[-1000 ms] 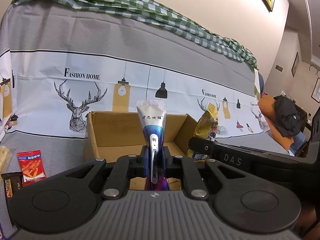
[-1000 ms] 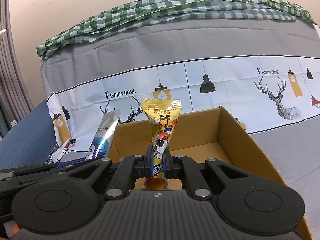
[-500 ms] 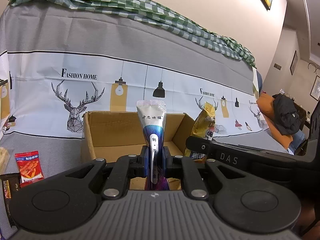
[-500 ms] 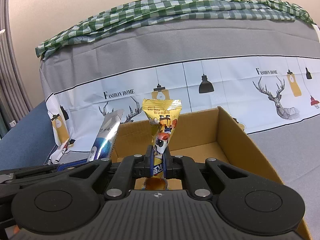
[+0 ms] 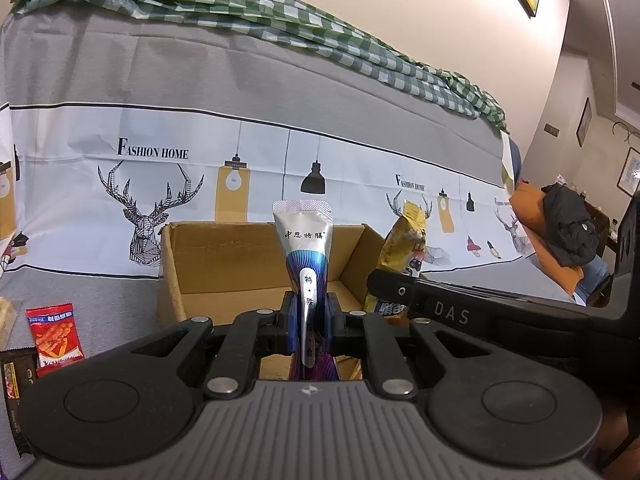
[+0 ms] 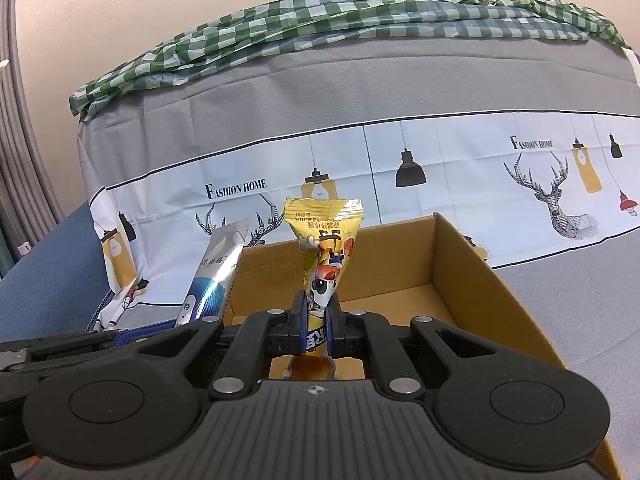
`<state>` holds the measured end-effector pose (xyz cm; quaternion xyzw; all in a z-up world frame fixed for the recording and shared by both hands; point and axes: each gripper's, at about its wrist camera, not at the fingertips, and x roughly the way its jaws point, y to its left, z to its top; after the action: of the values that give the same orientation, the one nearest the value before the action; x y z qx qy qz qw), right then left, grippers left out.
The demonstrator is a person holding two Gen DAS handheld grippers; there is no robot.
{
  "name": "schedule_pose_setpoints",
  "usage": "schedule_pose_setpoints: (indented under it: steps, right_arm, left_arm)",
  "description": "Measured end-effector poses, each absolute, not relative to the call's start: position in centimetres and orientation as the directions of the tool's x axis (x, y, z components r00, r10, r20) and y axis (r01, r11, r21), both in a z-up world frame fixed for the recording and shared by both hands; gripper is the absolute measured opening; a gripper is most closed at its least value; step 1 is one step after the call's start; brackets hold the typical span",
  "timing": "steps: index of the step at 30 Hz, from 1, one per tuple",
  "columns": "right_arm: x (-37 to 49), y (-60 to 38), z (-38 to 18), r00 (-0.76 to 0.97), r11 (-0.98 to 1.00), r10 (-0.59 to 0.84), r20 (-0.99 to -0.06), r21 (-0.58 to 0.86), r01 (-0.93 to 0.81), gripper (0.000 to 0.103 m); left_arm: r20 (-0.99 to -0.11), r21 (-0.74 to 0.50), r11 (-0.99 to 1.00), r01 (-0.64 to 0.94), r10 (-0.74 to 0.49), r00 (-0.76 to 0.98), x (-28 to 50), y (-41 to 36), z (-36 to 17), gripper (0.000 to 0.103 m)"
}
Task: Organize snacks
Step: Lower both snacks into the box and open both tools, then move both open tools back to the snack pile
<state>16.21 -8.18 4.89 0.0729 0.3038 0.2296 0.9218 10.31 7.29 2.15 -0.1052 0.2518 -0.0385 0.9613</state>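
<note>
My left gripper (image 5: 309,322) is shut on a silver and blue snack pouch (image 5: 306,248), held upright over the near edge of an open cardboard box (image 5: 224,264). My right gripper (image 6: 316,328) is shut on a yellow cartoon snack packet (image 6: 325,248), held upright over the same box (image 6: 472,280). The yellow packet shows to the right in the left wrist view (image 5: 404,248). The silver pouch shows to the left in the right wrist view (image 6: 214,276). The box floor that I see is bare.
A red snack packet (image 5: 54,336) and a dark packet (image 5: 14,376) lie on the grey cover left of the box. A deer-print sheet (image 5: 152,184) and a green checked cloth (image 5: 240,12) hang behind. A black jacket (image 5: 568,228) lies far right.
Both grippers have eased slightly closer to the box while holding their packets. The grips have not changed.
</note>
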Motion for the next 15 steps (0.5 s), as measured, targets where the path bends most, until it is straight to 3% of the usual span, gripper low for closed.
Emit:
schedule_pose_setpoints:
  steps: [4,5,6,8,15]
  right_arm:
    - [16.3,-8.2,4.9,0.713,0.891,0.454,-0.533,0.267,-0.367,0.009]
    - [16.3,-8.2,4.9,0.719,0.899,0.438,-0.539,0.261,-0.351,0.012]
    - [16.4,-8.2,4.8,0.731,0.912,0.409,-0.547,0.25,-0.324,0.027]
    - [16.6,-8.5,4.7,0.75,0.937,0.349,-0.562,0.232,-0.262,0.046]
    - [16.5,-8.5,4.6,0.768,0.946,0.319,-0.555,0.228,-0.228,0.046]
  left_arm:
    - [-0.475,-0.261,0.964,0.049,-0.172,0.863,10.5,7.5,2.3,0.019]
    - [-0.475,-0.279,0.959,0.055,-0.188,0.86,10.5,7.6,2.2,0.027]
    - [-0.472,-0.293,0.954,0.056,-0.196,0.859,10.5,7.6,2.2,0.034]
    - [-0.471,-0.295,0.954,0.051,-0.191,0.861,10.4,7.7,2.2,0.034]
    - [-0.466,-0.285,0.958,0.016,-0.153,0.871,9.6,8.4,2.5,0.034]
